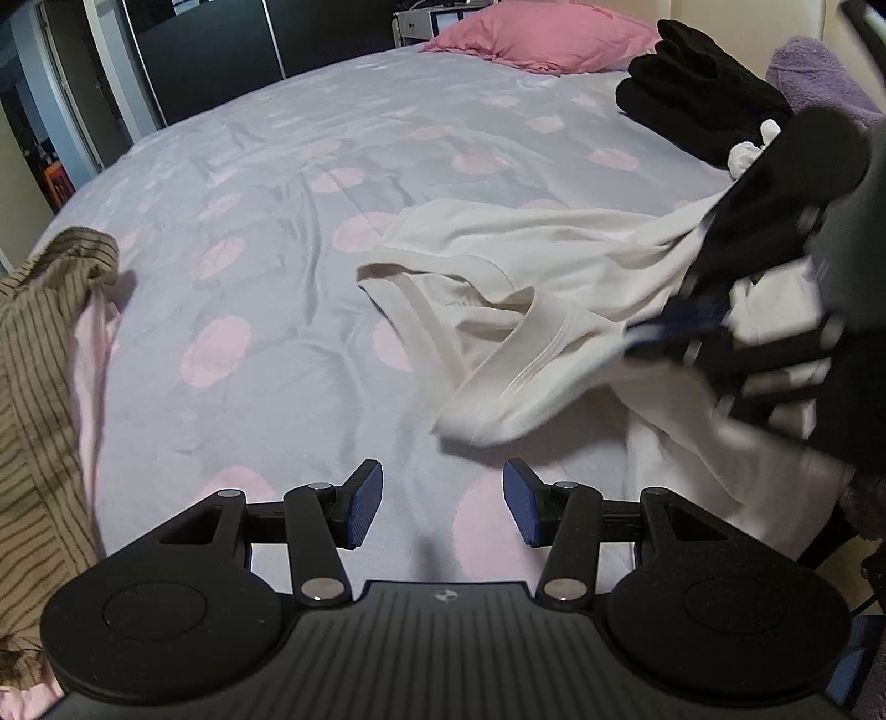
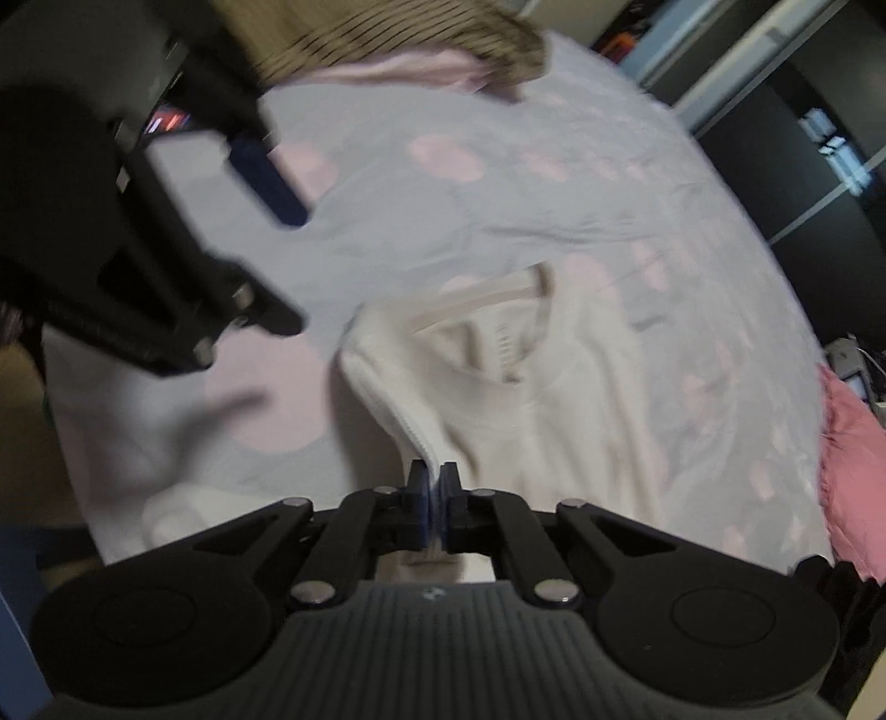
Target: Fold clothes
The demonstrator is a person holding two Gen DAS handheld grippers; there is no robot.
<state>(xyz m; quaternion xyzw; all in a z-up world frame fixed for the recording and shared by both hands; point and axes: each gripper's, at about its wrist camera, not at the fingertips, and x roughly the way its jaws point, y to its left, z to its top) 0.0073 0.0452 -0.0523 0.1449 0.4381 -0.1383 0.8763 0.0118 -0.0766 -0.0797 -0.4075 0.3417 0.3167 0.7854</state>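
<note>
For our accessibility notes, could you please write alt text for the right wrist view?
The right gripper is shut on the edge of a white T-shirt lying on a grey bedsheet with pink spots. The left gripper hangs open at upper left, near a brown striped garment.

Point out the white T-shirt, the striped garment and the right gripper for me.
white T-shirt (image 1: 554, 249): left wrist view, on its flat body panel.
striped garment (image 1: 39, 354): left wrist view, on its brown striped cloth at the bed's edge.
right gripper (image 2: 434, 487): right wrist view, between its fingertips, shut on the shirt's hem.

Dotted bed (image 1: 288, 183); white shirt (image 1: 542, 243), pink pillow (image 1: 554, 33), striped garment (image 1: 39, 343).
</note>
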